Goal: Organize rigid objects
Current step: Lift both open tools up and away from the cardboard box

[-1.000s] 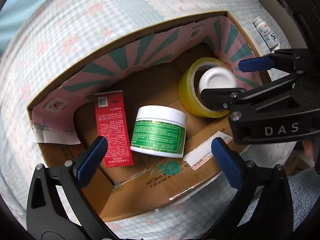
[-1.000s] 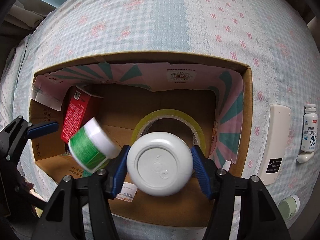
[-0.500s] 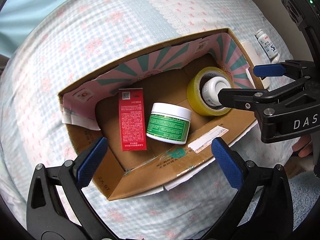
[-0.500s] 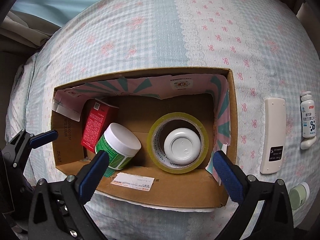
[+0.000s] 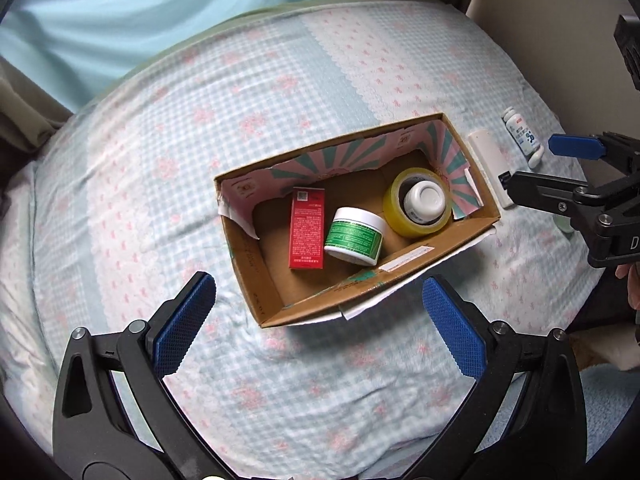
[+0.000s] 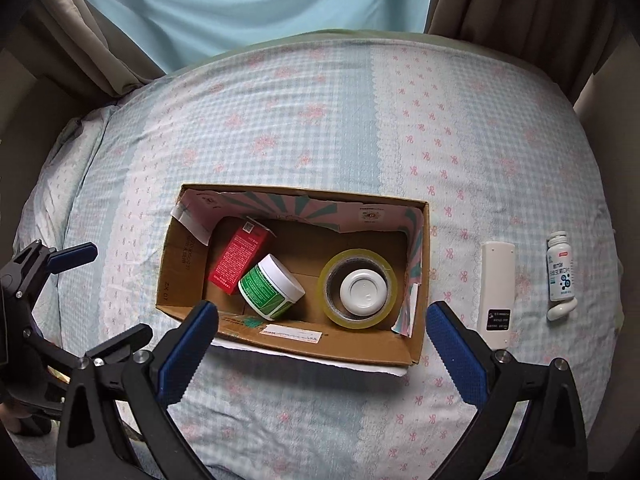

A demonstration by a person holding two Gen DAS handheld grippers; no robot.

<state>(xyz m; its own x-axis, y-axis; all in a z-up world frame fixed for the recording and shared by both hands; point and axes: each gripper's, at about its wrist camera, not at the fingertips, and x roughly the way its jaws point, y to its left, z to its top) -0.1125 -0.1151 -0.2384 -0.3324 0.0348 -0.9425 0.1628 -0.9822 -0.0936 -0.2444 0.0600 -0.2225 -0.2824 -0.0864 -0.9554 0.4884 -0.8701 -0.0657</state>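
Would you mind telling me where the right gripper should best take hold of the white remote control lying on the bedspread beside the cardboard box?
Probably across the middle of the white remote control, from straight above. It lies flat on the bedspread, long and narrow, so the open right gripper should close on its two long edges, clear of the cardboard box and the white pill bottle.

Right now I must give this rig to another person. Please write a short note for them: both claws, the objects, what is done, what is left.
Left claw: open, empty. Right claw: open, empty.
In the cardboard box: red carton, green jar, tape roll with a white-lidded container standing in its hole.
Left on the bed, right of the box: white remote, pill bottle, a small white piece below it.
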